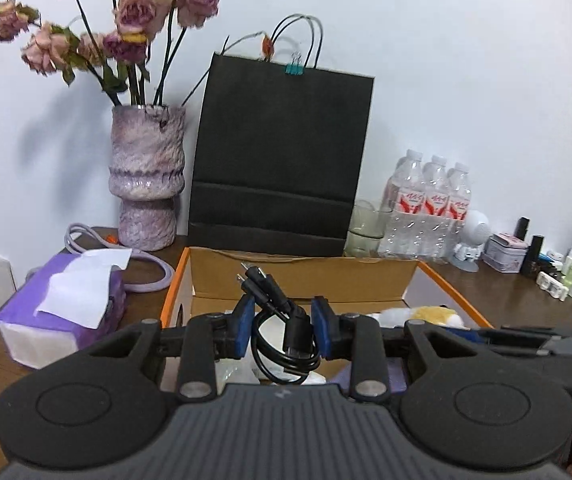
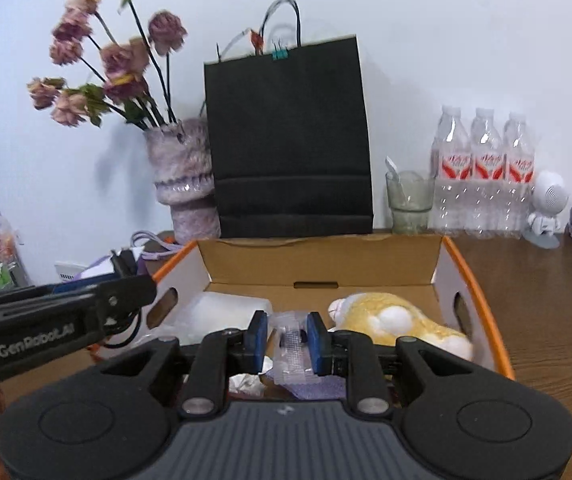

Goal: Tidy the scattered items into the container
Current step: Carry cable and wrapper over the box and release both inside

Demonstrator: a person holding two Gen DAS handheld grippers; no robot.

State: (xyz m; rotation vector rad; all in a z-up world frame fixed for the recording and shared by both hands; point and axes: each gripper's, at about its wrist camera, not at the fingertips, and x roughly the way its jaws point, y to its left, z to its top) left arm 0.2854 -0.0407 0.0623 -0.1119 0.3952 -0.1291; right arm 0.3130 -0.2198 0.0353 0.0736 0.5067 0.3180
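From the left wrist view, the left gripper [image 1: 281,330] has its blue-padded jaws clamped on a coiled, glossy black cable [image 1: 286,332], held above the open cardboard box [image 1: 306,276] with orange edges. Three clear plastic bottles [image 1: 432,200] stand behind on the wooden table [image 1: 486,292].

From the right wrist view, the right gripper [image 2: 286,338] has its jaws closed on a small clear plastic packet [image 2: 290,346] over the box, where one fuzzy yellow plush toy [image 2: 390,320] lies.
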